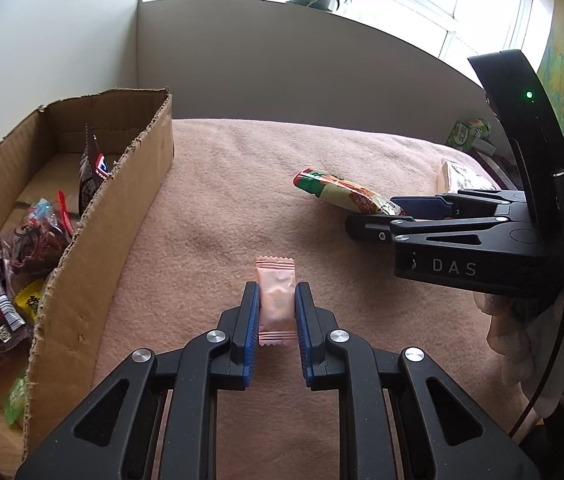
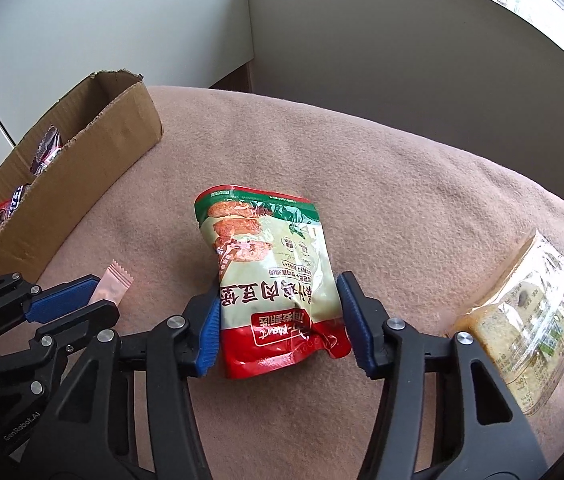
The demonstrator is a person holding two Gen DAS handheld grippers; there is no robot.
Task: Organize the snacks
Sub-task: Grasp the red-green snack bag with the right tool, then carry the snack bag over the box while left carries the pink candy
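The left gripper [image 1: 278, 308] is sitting nearest the lens, its blue pads pressing both sides of a small pink candy sachet [image 1: 276, 300], so it is clenched on that sachet, which is lying lengthwise between the fingers over the pink blanket [image 1: 242, 184]. To this claw's left the cardboard box [image 1: 122, 216] is standing with its torn wall toward the fingers, holding chocolate bars and other wrapped snacks [image 1: 10, 272]. Ahead and to the right, the right gripper [image 1: 377, 216] is reaching in sideways.

In the right wrist view the right gripper [image 2: 278, 320] is straddling the red end of the red-and-green snack pouch [image 2: 274, 276], both pads touching the pouch's edges; it is gripping the pouch. Just right of this claw a clear-wrapped yellowish pack [image 2: 521, 320] is lying on the blanket.
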